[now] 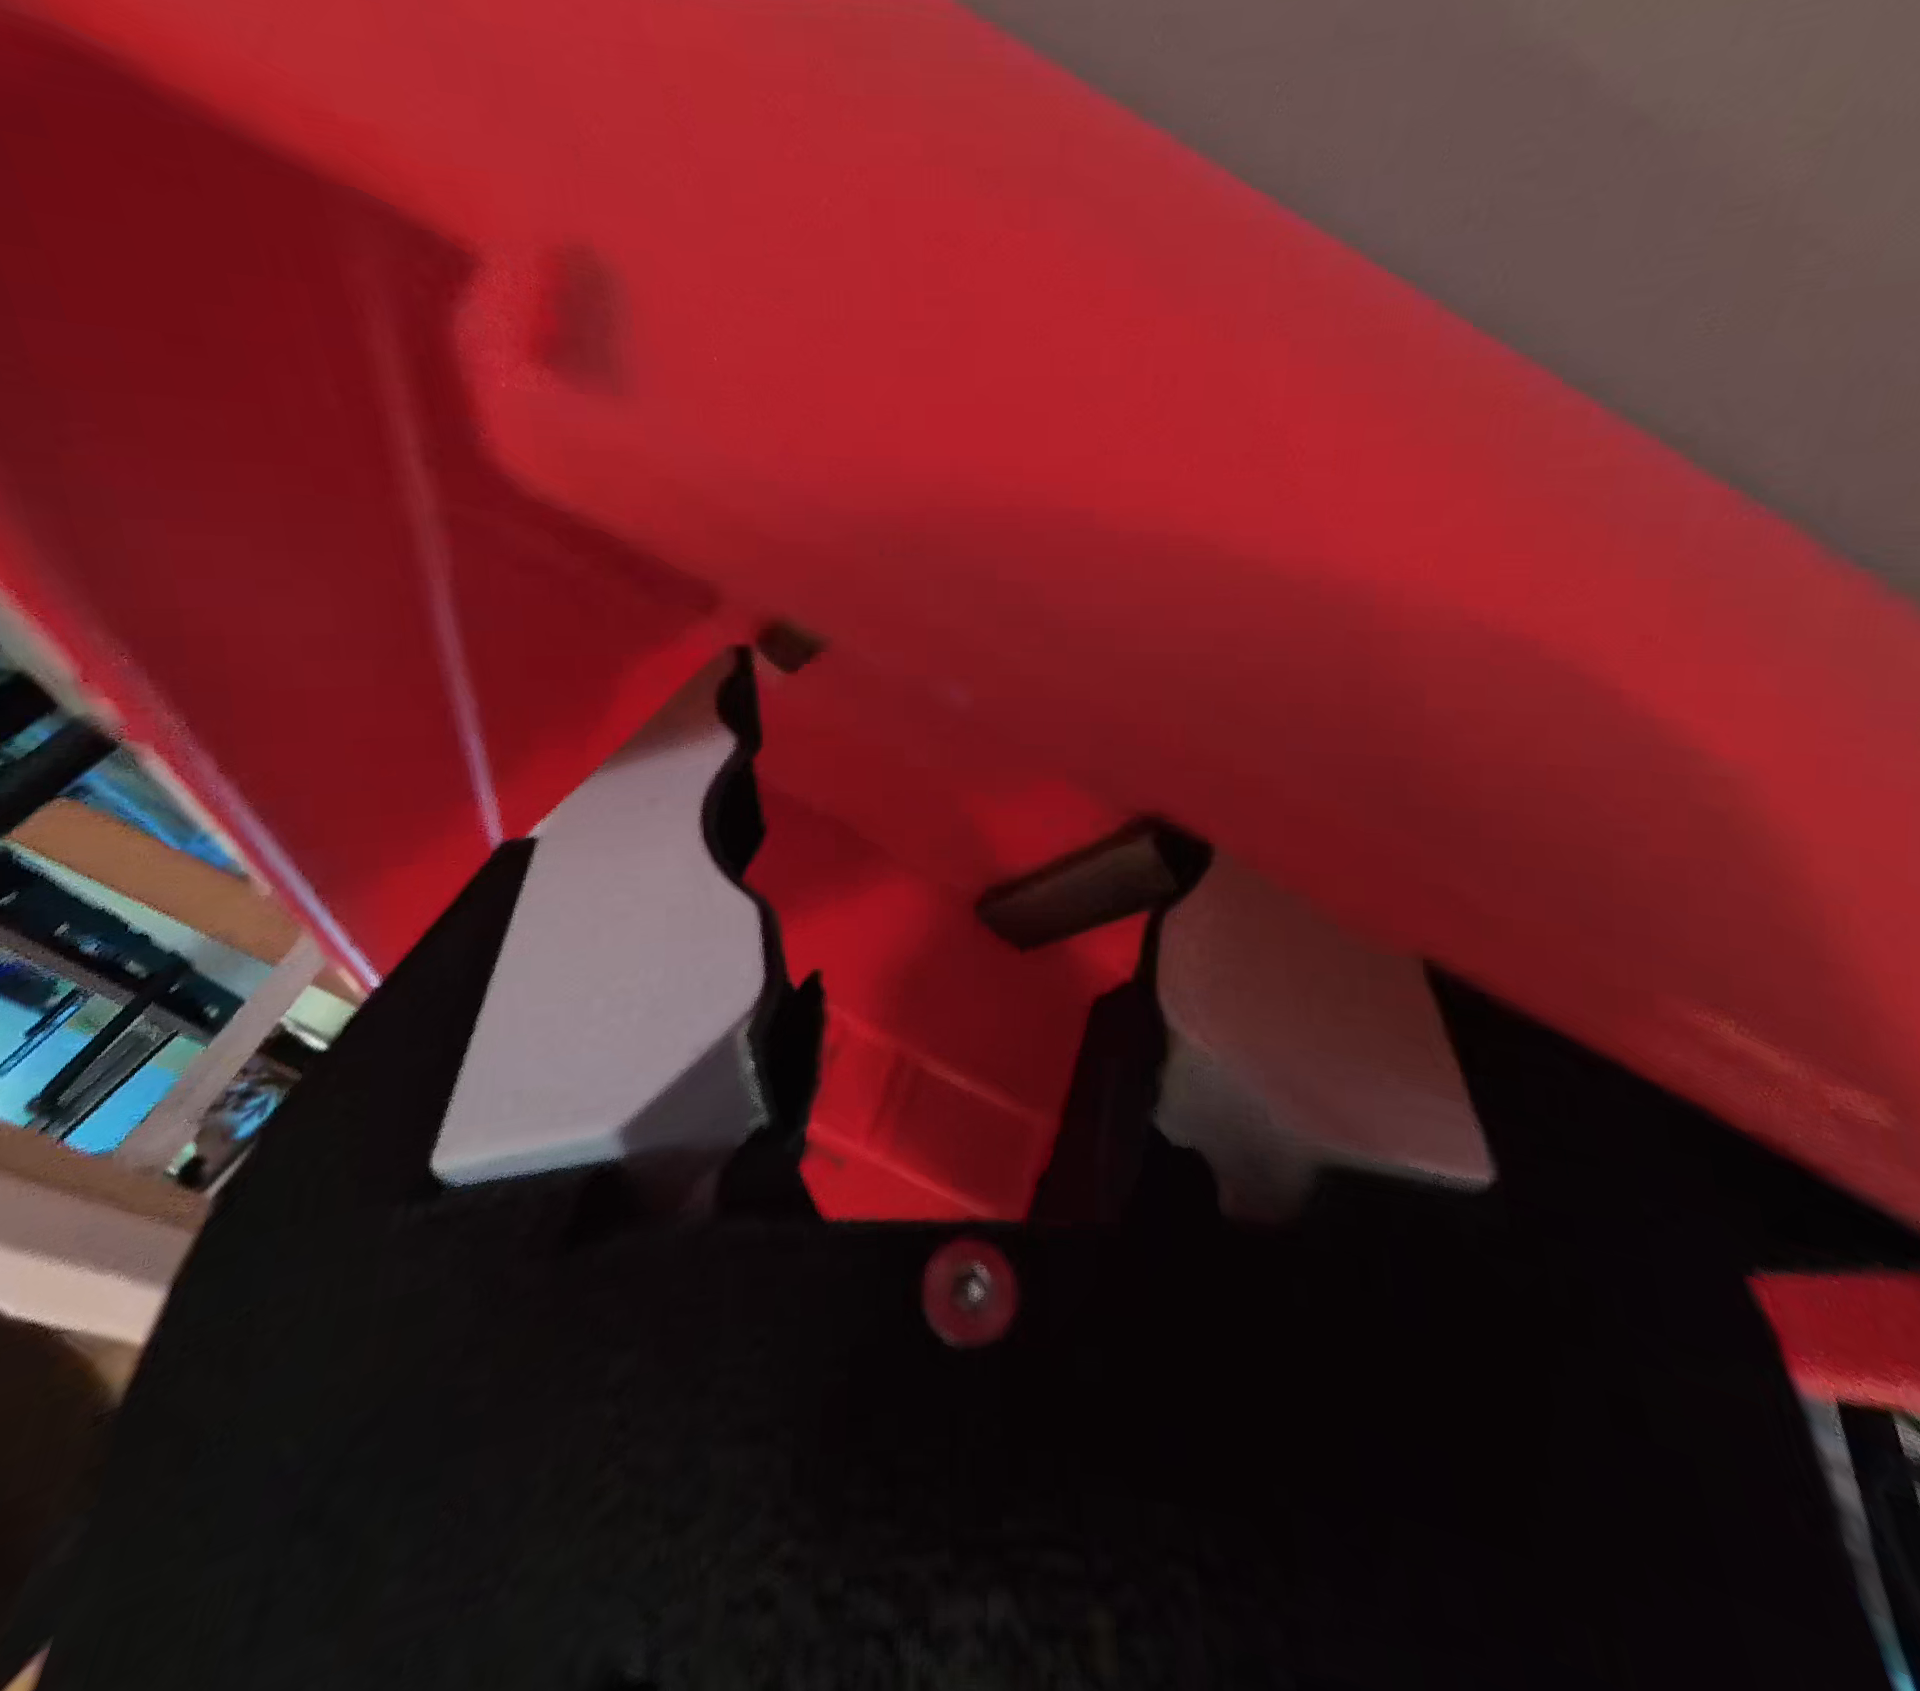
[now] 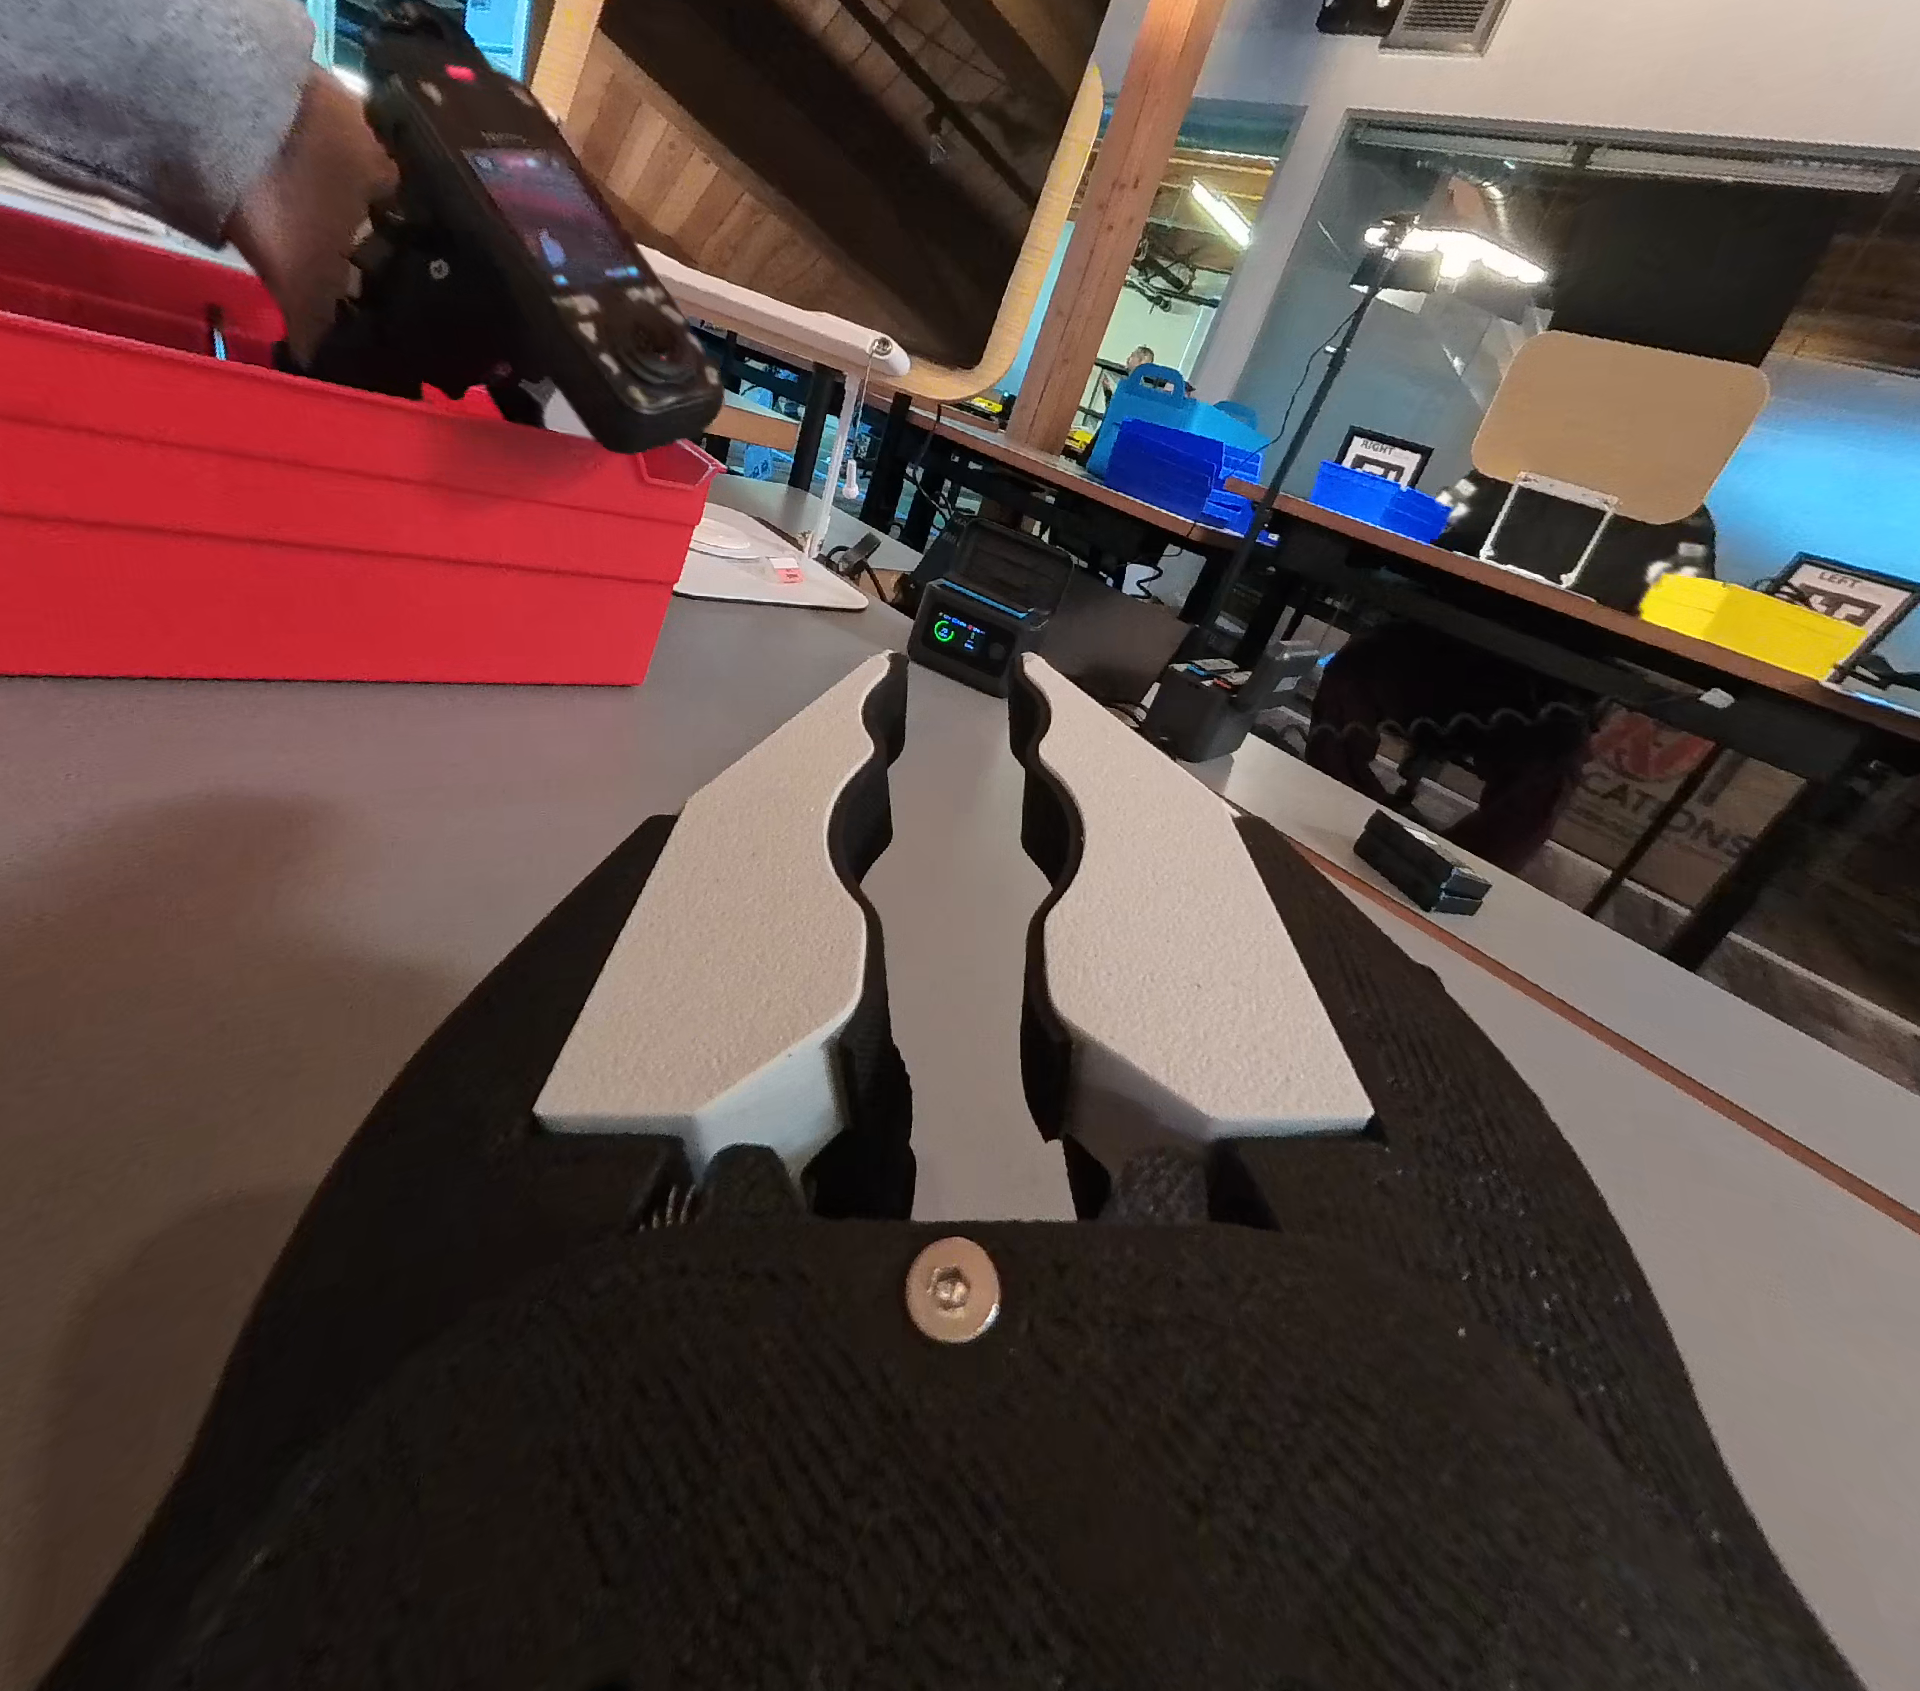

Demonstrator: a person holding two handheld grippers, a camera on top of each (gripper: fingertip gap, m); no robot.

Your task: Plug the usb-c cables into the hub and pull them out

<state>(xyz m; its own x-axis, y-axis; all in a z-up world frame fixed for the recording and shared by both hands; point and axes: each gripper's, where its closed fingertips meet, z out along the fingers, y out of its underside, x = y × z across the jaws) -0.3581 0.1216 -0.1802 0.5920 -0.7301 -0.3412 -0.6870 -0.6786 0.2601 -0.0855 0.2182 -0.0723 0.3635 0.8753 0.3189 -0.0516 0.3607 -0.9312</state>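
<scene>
No USB-C cable or hub shows clearly in either view. The left wrist view is blurred and filled by a red plastic bin (image 1: 935, 394). My left gripper (image 1: 951, 784) is open inside it, fingers wide apart with nothing between them. A small dark block (image 1: 1091, 888) sits by the right fingertip; I cannot tell what it is. In the right wrist view a hand in a grey sleeve holds the left gripper (image 2: 499, 259) tilted down into the red bin (image 2: 312, 519). My right gripper (image 2: 958, 675) lies low over the grey table (image 2: 260, 914), slightly open and empty.
A small black device with a lit screen (image 2: 971, 633) stands just beyond my right fingertips. A white pad (image 2: 769, 576) lies right of the bin. A black dock (image 2: 1216, 706) and a small dark box (image 2: 1423, 872) sit at the right. Tables with blue and yellow bins stand behind. Left tips to right tips: about 30 cm.
</scene>
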